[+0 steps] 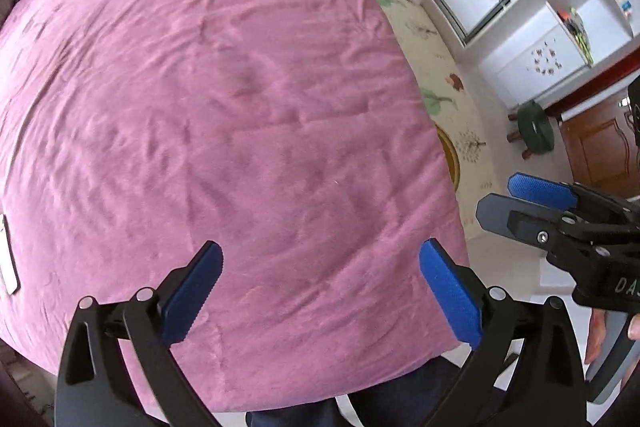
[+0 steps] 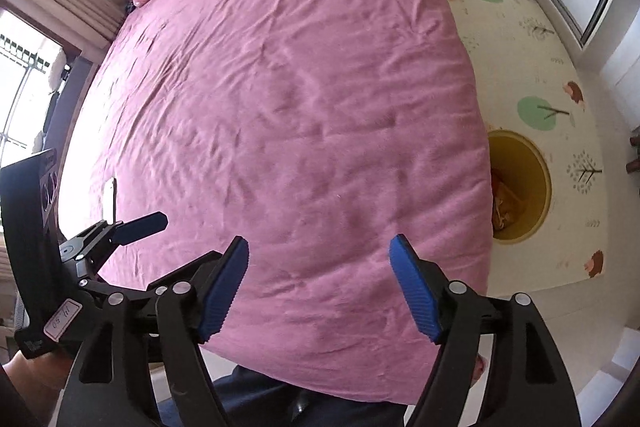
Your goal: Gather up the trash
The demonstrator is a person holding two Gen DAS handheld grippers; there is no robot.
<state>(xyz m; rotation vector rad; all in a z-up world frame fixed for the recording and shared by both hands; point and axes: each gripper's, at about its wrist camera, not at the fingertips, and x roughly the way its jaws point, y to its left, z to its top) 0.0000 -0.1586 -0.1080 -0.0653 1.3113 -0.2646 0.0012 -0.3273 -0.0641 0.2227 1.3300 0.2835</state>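
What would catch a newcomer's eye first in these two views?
The big pink bedspread fills the middle of both views, wrinkled and almost bare, with only a small white flat object near its left edge. Beside the bed on the patterned floor mat stands a yellow bin holding orange scraps. Both the left gripper and the right gripper hang open above the bed's near edge, holding nothing.

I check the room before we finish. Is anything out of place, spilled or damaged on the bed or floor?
Nothing looks spilled or damaged. The pink bedspread is only wrinkled. One flat white object lies alone near its edge; what it is I cannot tell. The yellow bin stands upright on the floor mat, with trash inside.
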